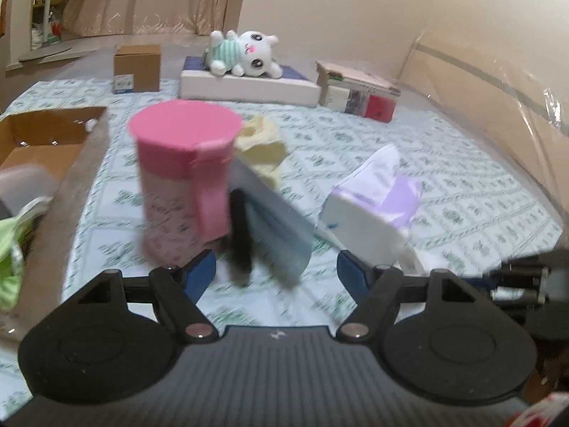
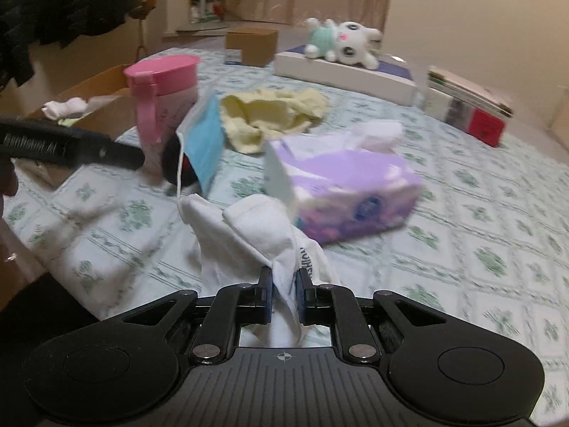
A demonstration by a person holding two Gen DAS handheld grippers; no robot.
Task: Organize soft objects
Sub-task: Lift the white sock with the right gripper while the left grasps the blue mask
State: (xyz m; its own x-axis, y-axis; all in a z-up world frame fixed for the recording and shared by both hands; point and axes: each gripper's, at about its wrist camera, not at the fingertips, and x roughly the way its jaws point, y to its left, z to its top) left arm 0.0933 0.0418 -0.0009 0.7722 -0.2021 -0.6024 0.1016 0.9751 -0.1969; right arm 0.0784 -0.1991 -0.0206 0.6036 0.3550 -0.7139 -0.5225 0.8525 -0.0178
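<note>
Green-patterned bedding [image 2: 462,213] is shown as the work surface. A white sock [image 2: 270,245] is held pinched between the closed fingers of the right gripper [image 2: 283,297], in front of a purple tissue box [image 2: 338,192]. The left gripper [image 1: 276,267] is seen spread wide and empty, near a pink cup [image 1: 181,178]. A cardboard box [image 1: 46,142] is placed at left.

Crowded middle, open cloth at the sides of a green-patterned white bedsheet [image 2: 480,220].

A pink-lidded plastic cup [image 1: 185,178], a blue face mask [image 1: 277,227] leaning just beside it, a crumpled pale-yellow cloth [image 2: 274,117] and a purple-and-white tissue pack [image 2: 338,192] block the centre; an open brown cardboard box [image 1: 53,142] walls the left edge, while bare sheet lies open right of the tissue pack and in the gap between cup and pack.
</note>
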